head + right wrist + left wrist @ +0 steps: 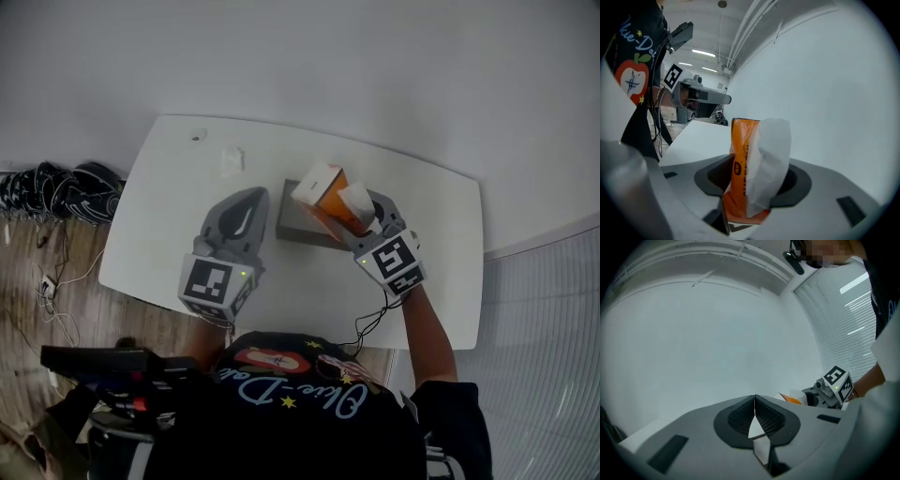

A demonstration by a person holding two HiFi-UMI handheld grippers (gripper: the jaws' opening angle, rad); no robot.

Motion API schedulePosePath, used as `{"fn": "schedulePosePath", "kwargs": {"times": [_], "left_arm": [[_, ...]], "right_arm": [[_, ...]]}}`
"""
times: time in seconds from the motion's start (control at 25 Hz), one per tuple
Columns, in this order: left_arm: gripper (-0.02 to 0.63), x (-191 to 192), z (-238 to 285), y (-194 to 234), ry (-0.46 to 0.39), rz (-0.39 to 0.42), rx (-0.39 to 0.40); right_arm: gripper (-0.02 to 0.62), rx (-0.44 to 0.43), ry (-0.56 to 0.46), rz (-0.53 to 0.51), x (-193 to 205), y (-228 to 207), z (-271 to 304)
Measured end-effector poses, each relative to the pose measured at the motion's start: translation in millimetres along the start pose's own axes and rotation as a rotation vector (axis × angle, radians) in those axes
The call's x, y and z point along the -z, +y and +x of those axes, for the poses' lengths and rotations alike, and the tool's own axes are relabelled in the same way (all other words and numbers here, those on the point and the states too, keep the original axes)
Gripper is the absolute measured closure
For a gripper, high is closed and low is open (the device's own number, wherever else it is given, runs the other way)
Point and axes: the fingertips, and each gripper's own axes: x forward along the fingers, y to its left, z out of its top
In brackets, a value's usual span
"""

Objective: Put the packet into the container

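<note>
My right gripper (361, 214) is shut on an orange and white packet (330, 199), held tilted above the grey box container (298, 225) on the white table (178, 216). In the right gripper view the packet (752, 168) stands upright between the jaws, with white tissue sticking out of its side. My left gripper (242, 211) hovers left of the container, its jaws shut with nothing held. In the left gripper view the left gripper (754, 414) has its pads pressed together, and the right gripper (829, 392) shows at the right with the packet (790, 398).
A small white item (231, 159) lies on the table's far left part, with a small round mark (197, 136) beyond it. Cables and dark gear (56, 192) lie on the wooden floor to the left. A white wall lies beyond the table.
</note>
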Motion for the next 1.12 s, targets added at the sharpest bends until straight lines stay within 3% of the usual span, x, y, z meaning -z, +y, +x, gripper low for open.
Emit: {"fn": "schedulePosePath", "kwargs": {"times": [0.2,0.48,1.12], "left_arm": [[0.597,3,-1,1,0.012,-0.003,-0.015],[0.597,8,-2,5,0.008,-0.017,-0.017],[0.597,5,-3,10,-0.001,-0.014,-0.04]], "right_arm": [[0.362,-0.043,0.047,-0.048,10,1,11],[0.362,-0.138,0.19,-0.247,29,12,39],[0.362,-0.34,0.397,-0.275,84,32,68]]}}
